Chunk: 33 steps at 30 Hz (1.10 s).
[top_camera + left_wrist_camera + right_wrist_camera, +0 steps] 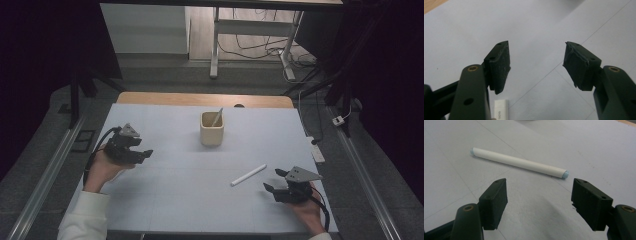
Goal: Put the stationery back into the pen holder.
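The right gripper (539, 195) hovers with jaws spread and empty; the white stick (519, 162) lies on the worktop (165, 195) just ahead of its tips. The left gripper (536, 65), also spread and empty, sits well apart from it, the beige cup (211, 131) standing beyond both.

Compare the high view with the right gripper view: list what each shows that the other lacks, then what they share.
High view alone: the beige square cup with a thin stick leaning inside, the left gripper in a hand, and the wooden table edge.

Right gripper view alone: the pale blue end caps of the white paper-wrapped tube, close up.

Shared: that tube lying flat on the white table cover, and the right gripper, jaws open, short of it.
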### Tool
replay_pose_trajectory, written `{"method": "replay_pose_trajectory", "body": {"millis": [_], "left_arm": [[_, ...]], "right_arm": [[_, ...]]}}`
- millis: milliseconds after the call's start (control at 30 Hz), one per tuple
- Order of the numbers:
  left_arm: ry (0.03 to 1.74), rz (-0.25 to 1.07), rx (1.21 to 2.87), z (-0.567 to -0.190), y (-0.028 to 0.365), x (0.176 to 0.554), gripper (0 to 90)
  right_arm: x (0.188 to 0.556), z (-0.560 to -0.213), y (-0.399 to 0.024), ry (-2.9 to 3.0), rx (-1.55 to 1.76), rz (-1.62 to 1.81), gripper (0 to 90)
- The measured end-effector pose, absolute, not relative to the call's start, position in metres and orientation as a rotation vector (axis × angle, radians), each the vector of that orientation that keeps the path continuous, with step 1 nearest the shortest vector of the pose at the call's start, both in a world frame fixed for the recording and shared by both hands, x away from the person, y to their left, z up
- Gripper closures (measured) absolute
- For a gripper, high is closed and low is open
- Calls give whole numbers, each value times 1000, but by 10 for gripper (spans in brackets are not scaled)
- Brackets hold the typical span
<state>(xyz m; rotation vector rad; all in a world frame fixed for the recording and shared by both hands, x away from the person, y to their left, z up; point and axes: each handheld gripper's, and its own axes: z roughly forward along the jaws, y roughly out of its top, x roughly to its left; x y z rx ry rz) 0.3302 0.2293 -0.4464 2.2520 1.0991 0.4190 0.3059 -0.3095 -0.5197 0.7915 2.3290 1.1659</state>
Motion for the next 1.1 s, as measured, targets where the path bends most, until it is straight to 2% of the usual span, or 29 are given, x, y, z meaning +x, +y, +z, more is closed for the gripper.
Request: {"method": "replay_pose_trajectory", "body": {"millis": [800,1100], "left_arm": [[1209,353,2296,-465,257,318,380],[1263,370,2319,-472,271,308,380]], "right_arm": [[306,-520,-309,2327,786,1172,283],[305,-519,-309,2325,784,1167,283]]}}
